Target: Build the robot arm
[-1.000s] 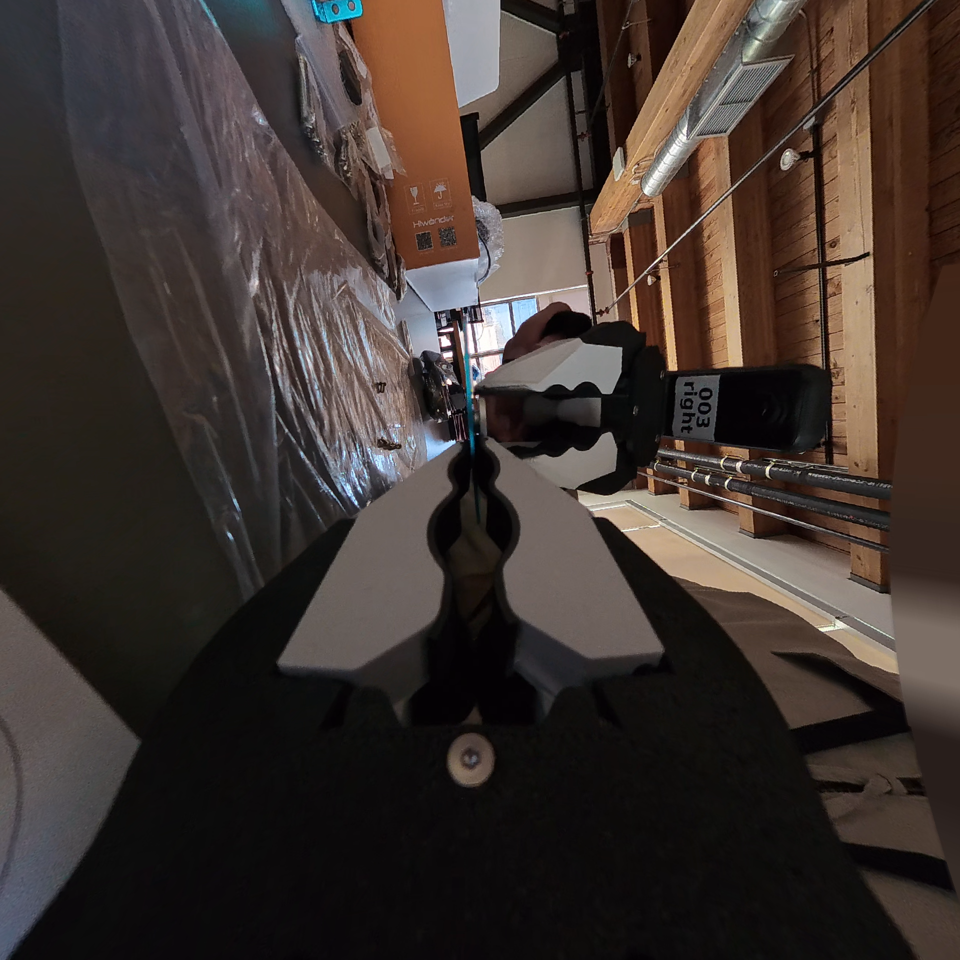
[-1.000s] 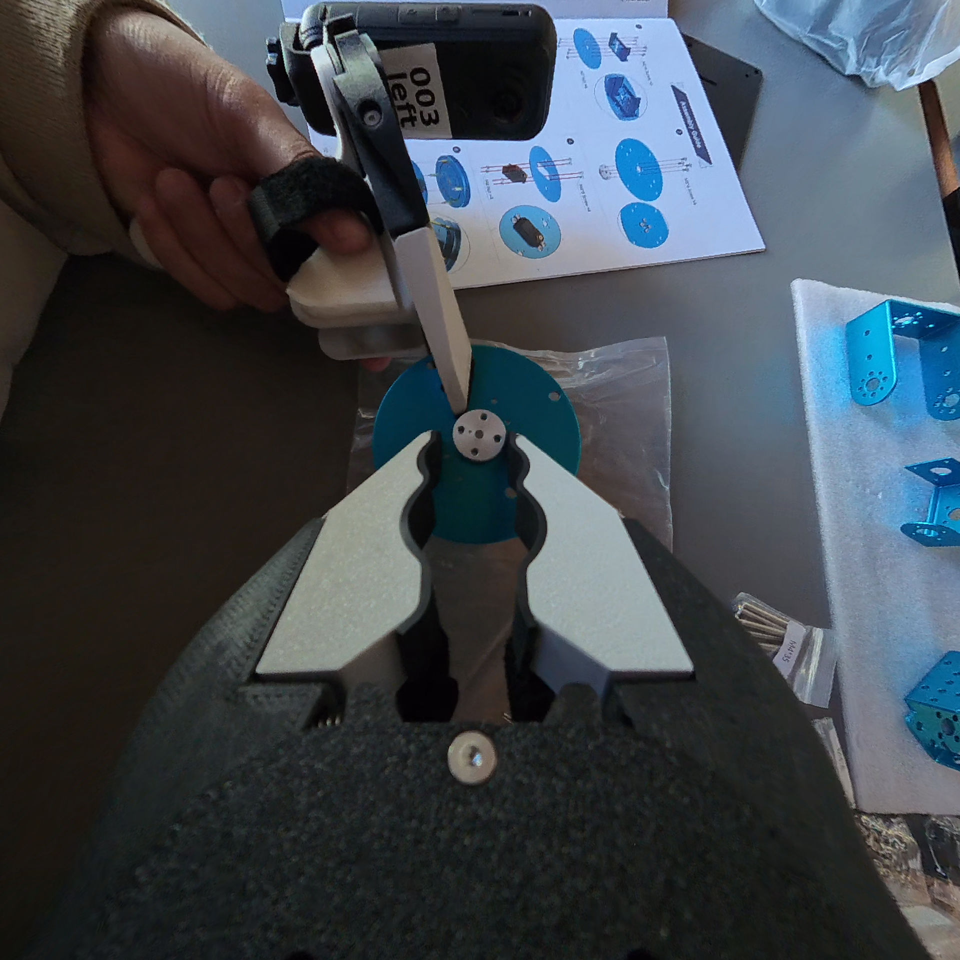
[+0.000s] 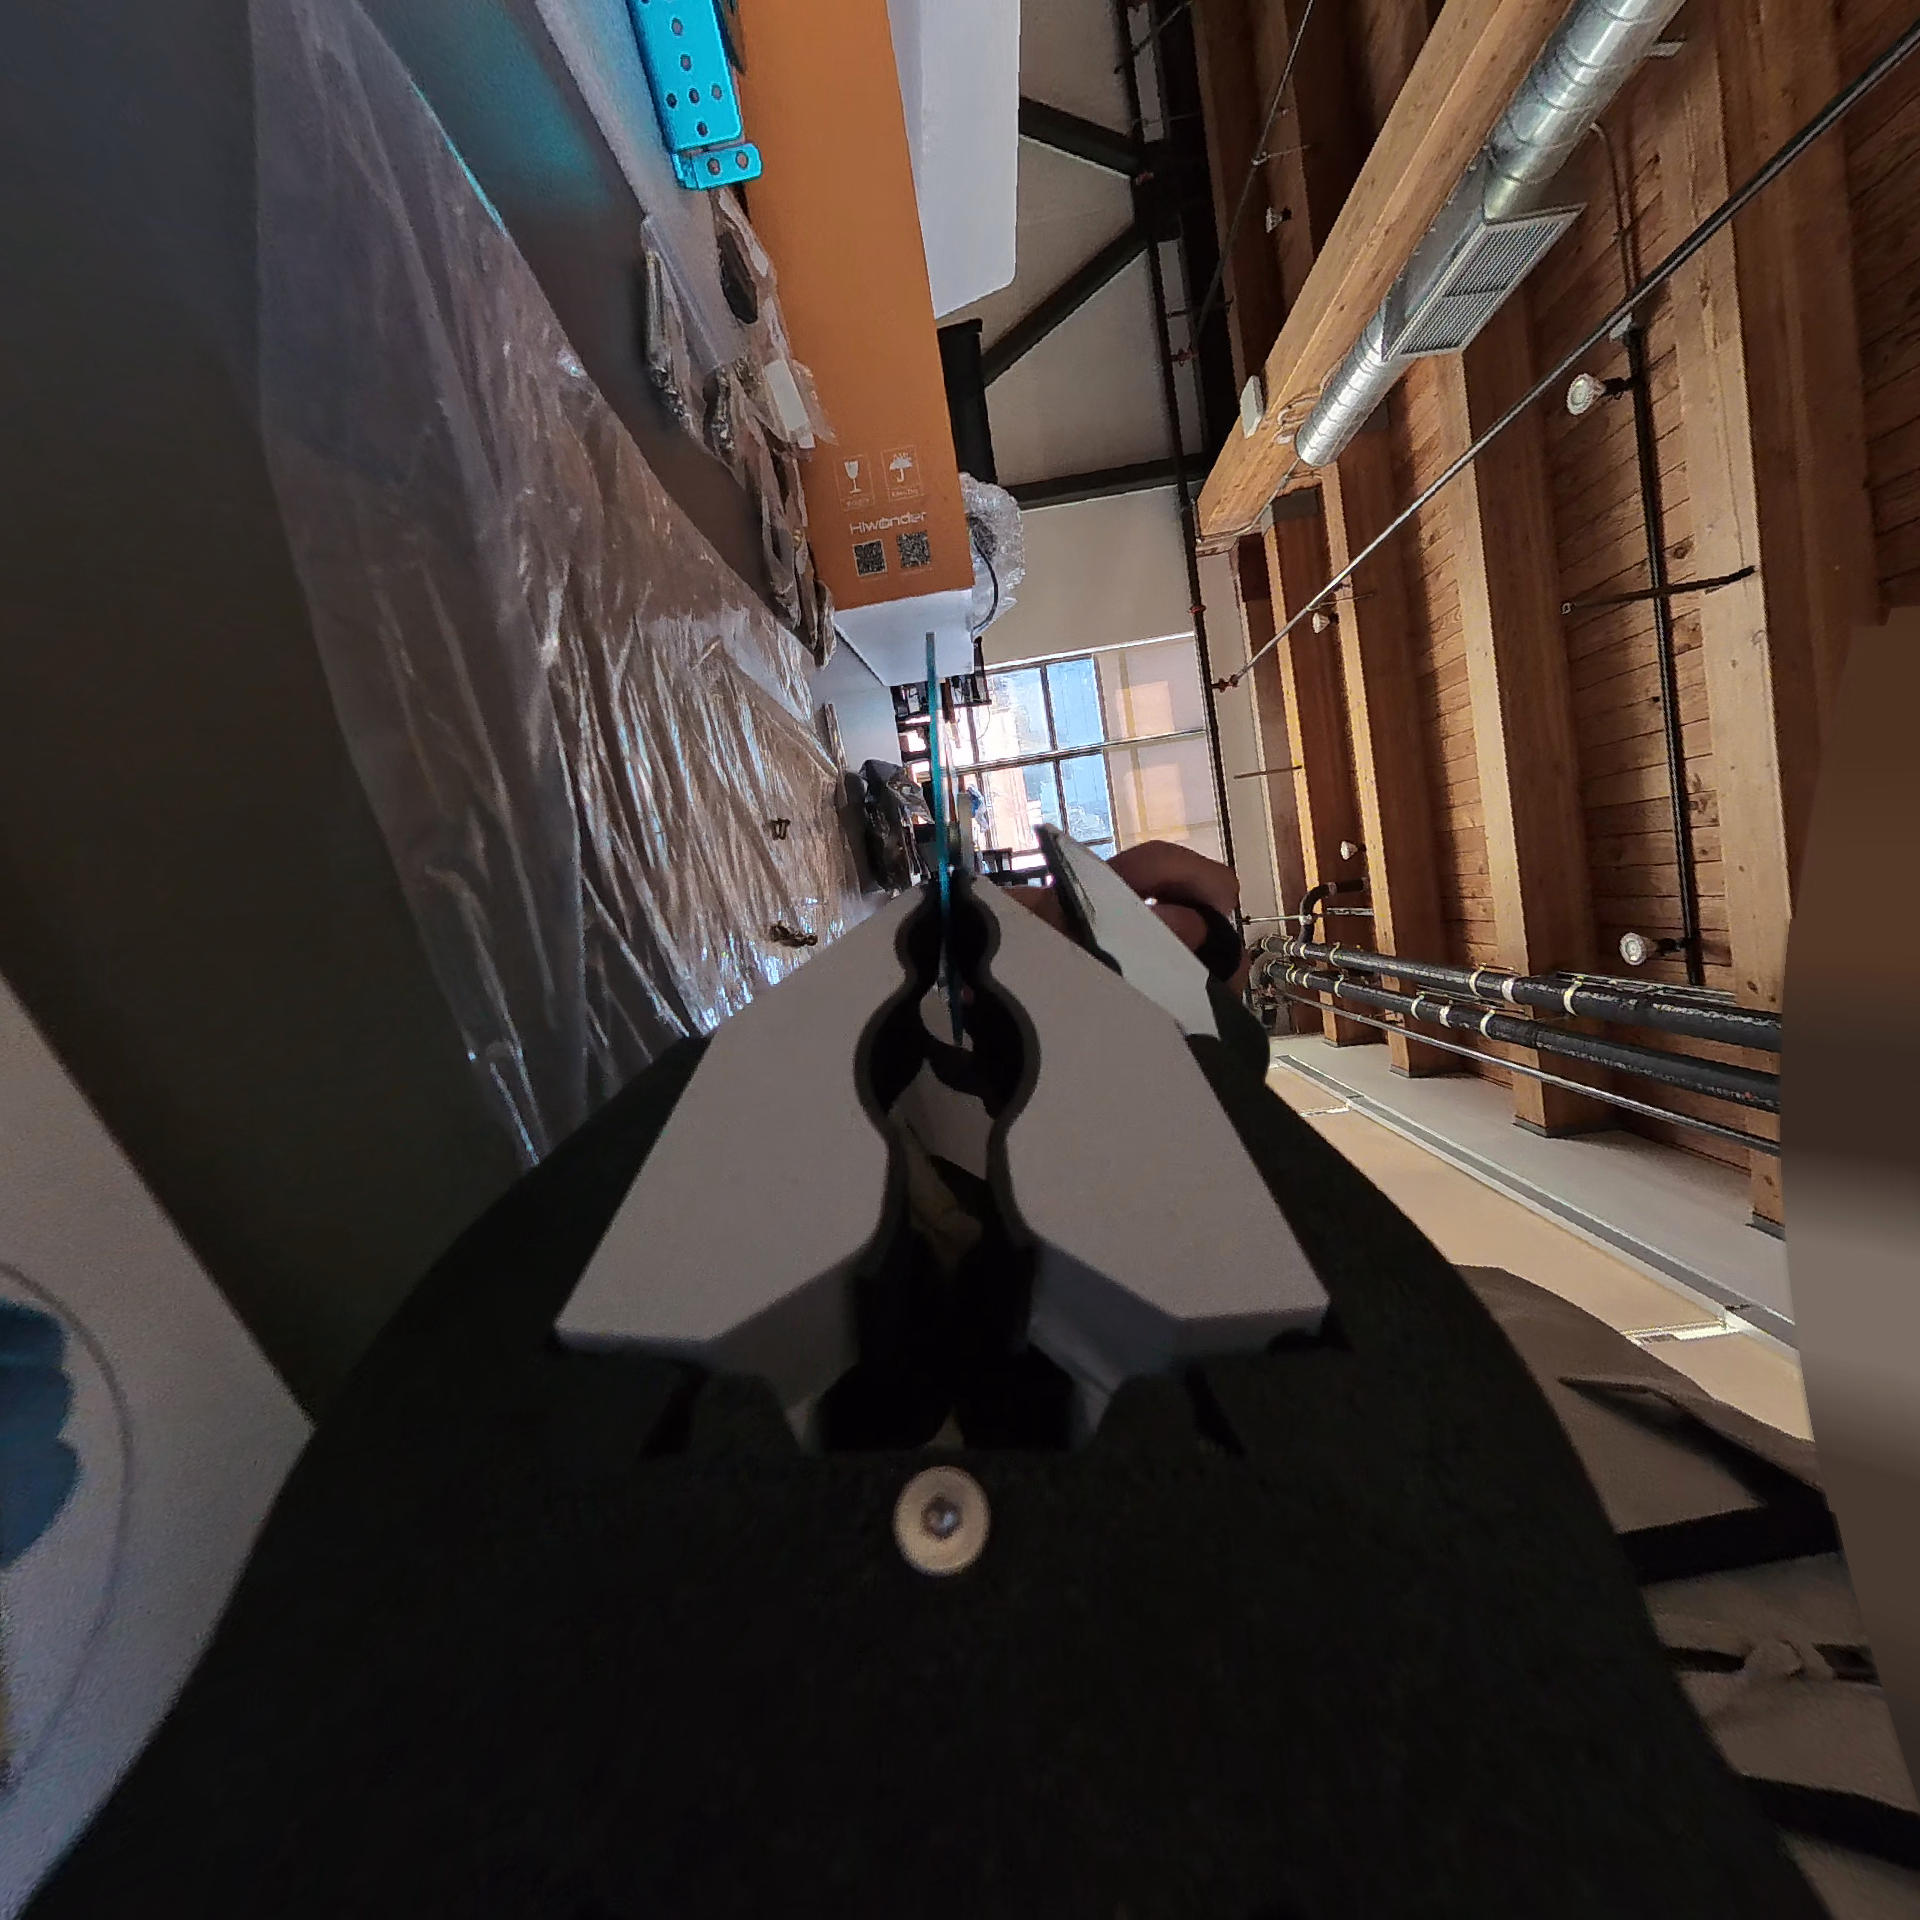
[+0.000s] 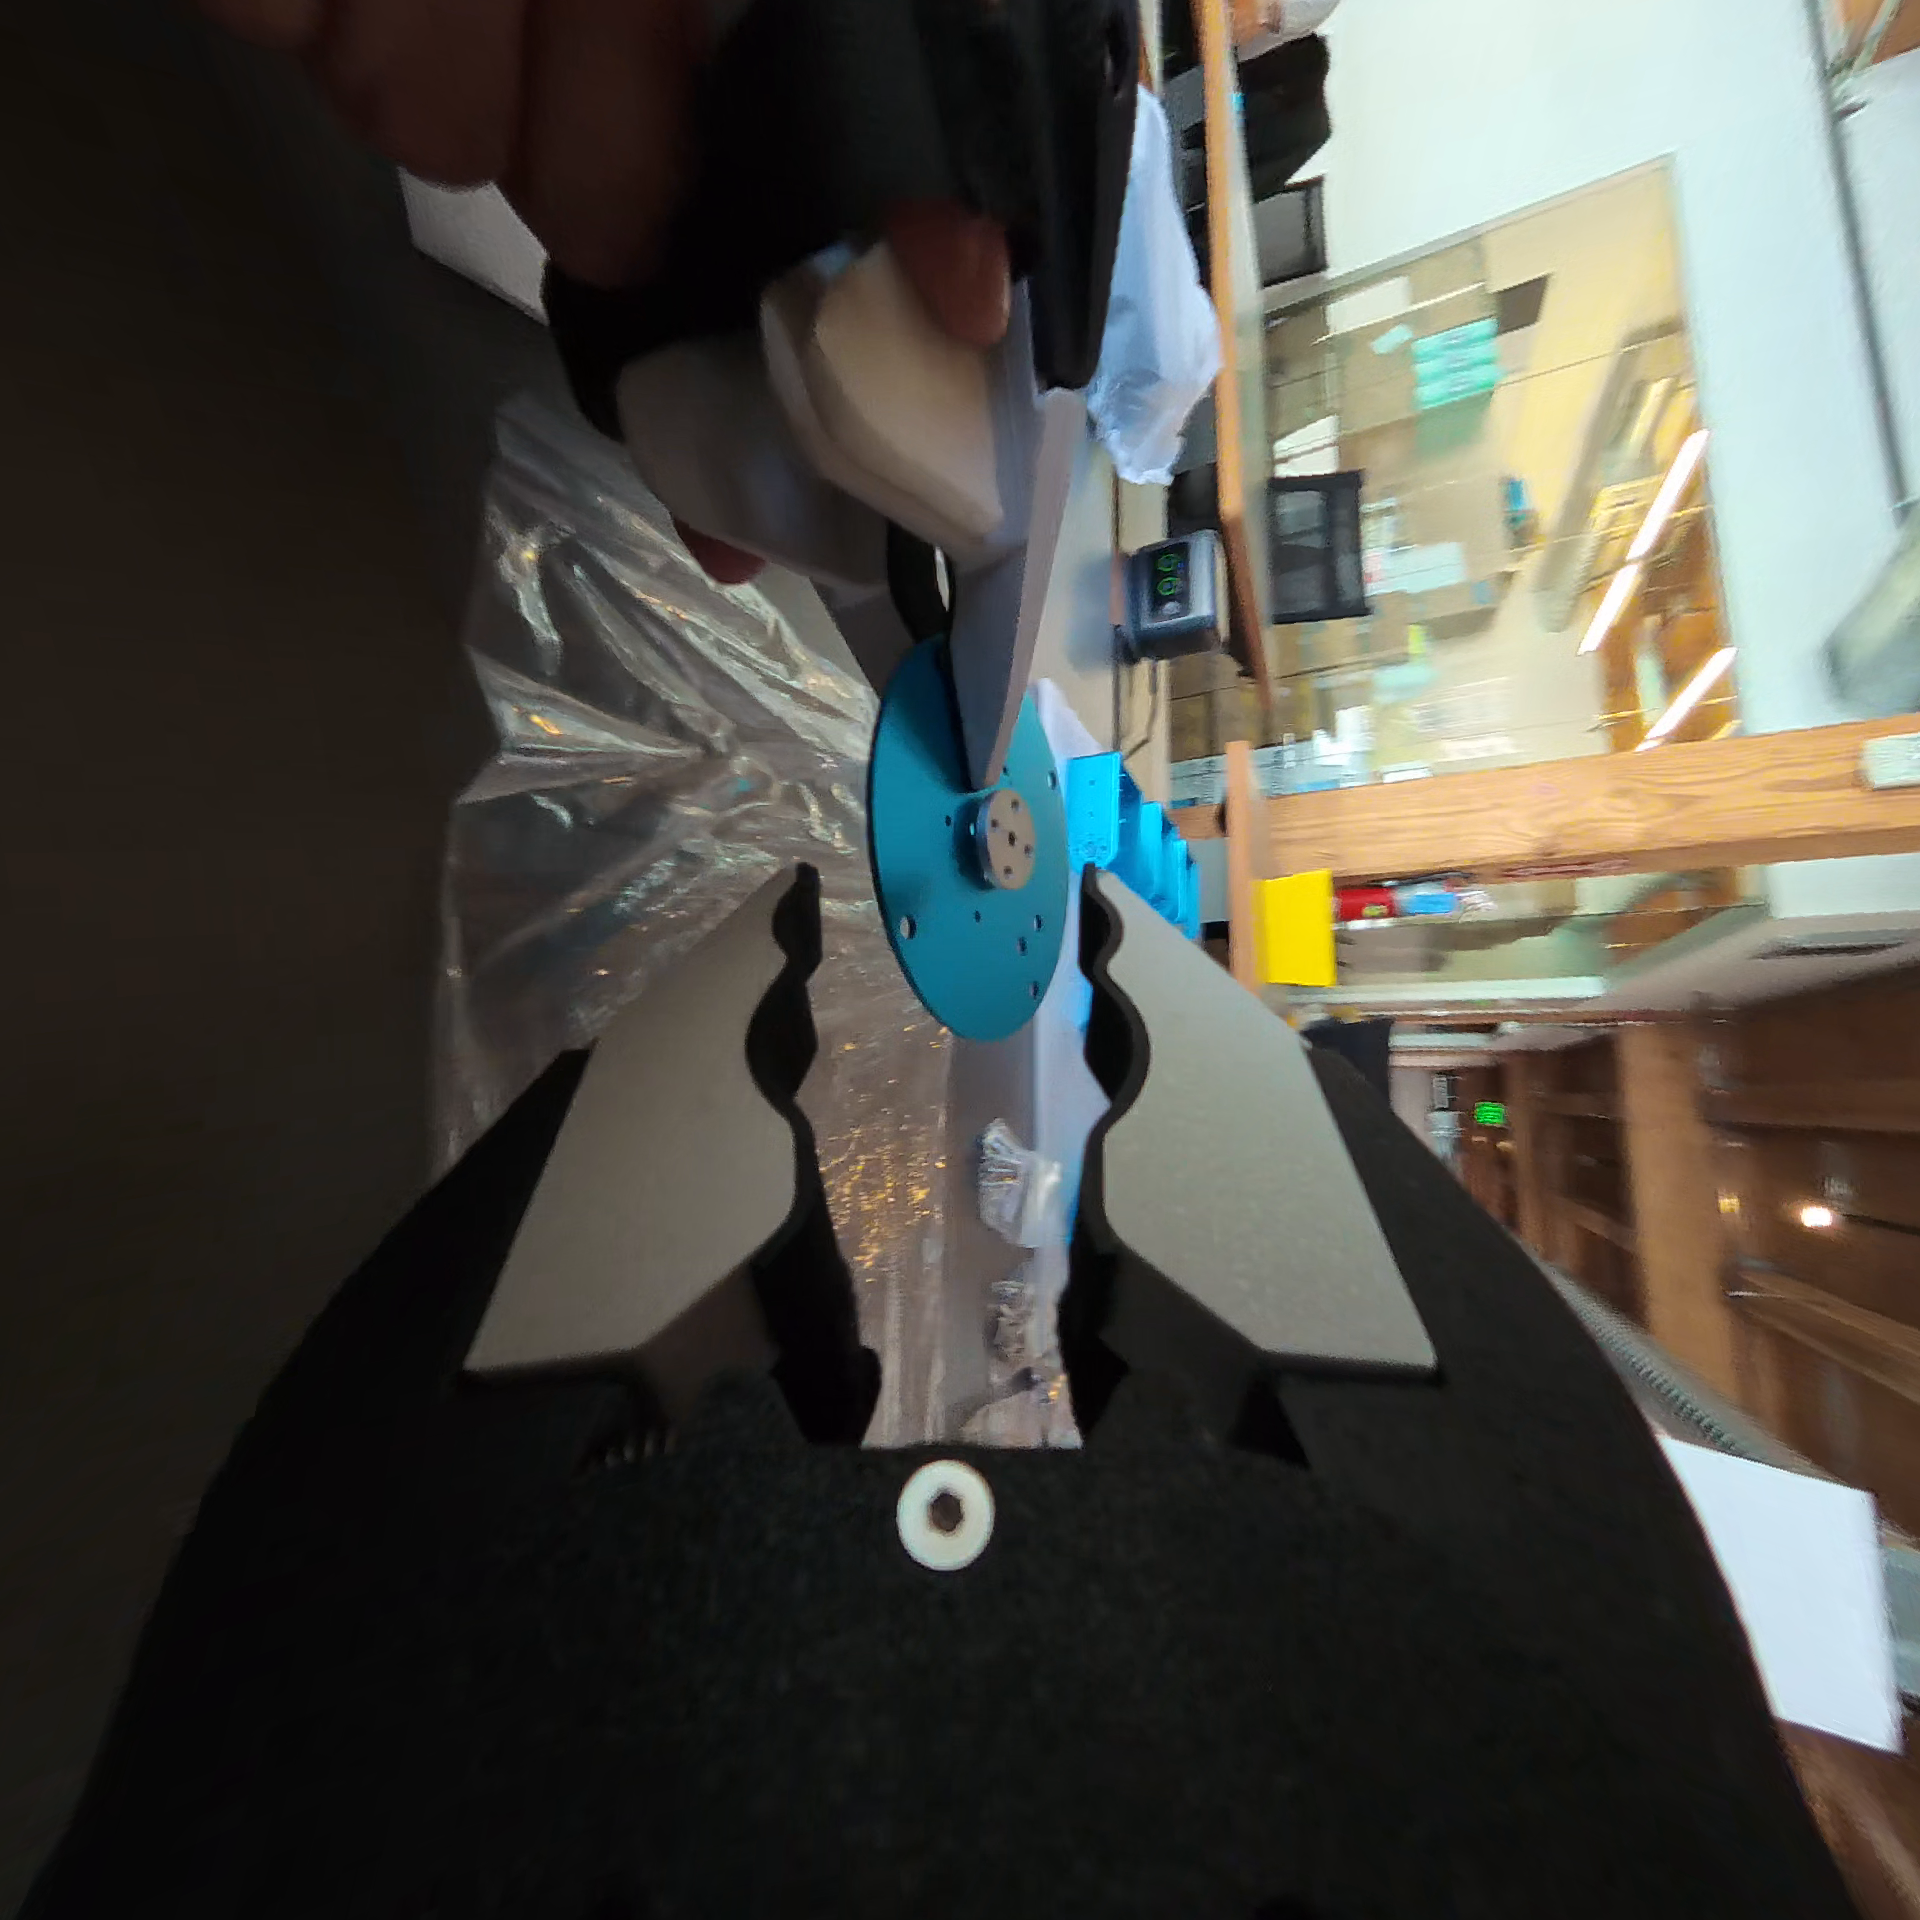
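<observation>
Blue metal, held edge-up: the left hand-held gripper [image 3: 951, 906] is clamped on the rim of the round blue disc [image 4: 935, 935], its tips just beside the silver hub [image 4: 1005, 837]. The disc is off the table [image 3: 156, 727], above crinkled clear plastic [image 4: 623, 779]. The right hand-held gripper [image 4: 945, 883] is spread wide, one finger on each side of the disc, apparently touching nothing. Blue brackets [image 4: 1132, 842] sit beyond.
</observation>
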Action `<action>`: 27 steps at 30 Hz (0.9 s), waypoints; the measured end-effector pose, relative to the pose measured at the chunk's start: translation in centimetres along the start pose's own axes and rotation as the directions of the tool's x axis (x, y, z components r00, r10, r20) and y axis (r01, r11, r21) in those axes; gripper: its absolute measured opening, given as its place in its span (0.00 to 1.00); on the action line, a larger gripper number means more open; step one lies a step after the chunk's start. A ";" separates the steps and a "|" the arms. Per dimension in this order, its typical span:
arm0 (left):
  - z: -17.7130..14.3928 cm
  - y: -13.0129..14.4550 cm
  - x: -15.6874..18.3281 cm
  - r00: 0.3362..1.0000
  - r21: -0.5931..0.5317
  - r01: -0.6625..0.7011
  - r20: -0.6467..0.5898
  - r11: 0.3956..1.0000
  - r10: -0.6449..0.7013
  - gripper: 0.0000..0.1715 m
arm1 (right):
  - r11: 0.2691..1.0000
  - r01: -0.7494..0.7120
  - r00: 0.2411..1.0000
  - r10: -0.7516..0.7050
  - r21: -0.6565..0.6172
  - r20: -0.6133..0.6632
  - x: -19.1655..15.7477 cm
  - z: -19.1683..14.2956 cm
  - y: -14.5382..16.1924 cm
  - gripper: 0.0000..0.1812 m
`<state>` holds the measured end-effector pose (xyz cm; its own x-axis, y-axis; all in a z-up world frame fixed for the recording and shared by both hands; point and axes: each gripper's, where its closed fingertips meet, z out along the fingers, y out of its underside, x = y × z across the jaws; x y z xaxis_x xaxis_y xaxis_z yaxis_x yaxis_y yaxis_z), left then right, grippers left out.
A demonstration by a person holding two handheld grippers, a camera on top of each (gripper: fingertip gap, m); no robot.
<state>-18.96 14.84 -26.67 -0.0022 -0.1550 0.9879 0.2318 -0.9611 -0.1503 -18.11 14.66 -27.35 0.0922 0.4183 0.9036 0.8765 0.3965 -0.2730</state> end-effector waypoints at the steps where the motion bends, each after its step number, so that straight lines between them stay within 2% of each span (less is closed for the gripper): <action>1: 0.0 0.0 0.0 1.000 0.002 0.000 0.001 1.000 0.000 0.01 | 1.000 0.016 1.000 -0.016 0.006 -0.008 0.0 0.0 -0.1 0.27; 8: 0.2 0.4 0.1 1.000 -0.011 0.008 -0.007 1.000 -0.009 0.01 | 0.997 0.071 0.997 -0.071 0.001 -0.037 -0.2 0.7 0.1 0.24; 11: 0.5 0.6 0.1 1.000 -0.024 0.009 -0.002 1.000 -0.009 0.01 | 0.996 0.091 0.991 -0.091 0.000 -0.096 0.3 0.7 0.1 0.09; 14: 0.6 0.6 0.1 0.999 -0.024 0.030 -0.009 0.999 -0.031 0.01 | 0.992 0.128 0.980 -0.129 -0.015 -0.150 0.7 0.6 0.2 0.04; 23: 0.7 0.5 -0.6 0.999 -0.021 0.045 0.023 0.999 -0.045 0.01 | 0.987 0.154 0.974 -0.160 -0.055 -0.158 0.3 1.0 0.6 0.04; 27: 0.7 0.4 0.1 0.999 -0.013 0.043 -0.014 0.999 -0.043 0.02 | 0.991 0.123 0.974 -0.130 -0.050 -0.183 0.9 0.8 0.5 0.03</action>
<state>-18.17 14.64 -26.55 -0.0258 -0.1165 0.9929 0.2183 -0.9699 -0.1081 -17.93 15.93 -26.93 0.0626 0.2062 0.9765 0.9036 0.4037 -0.1432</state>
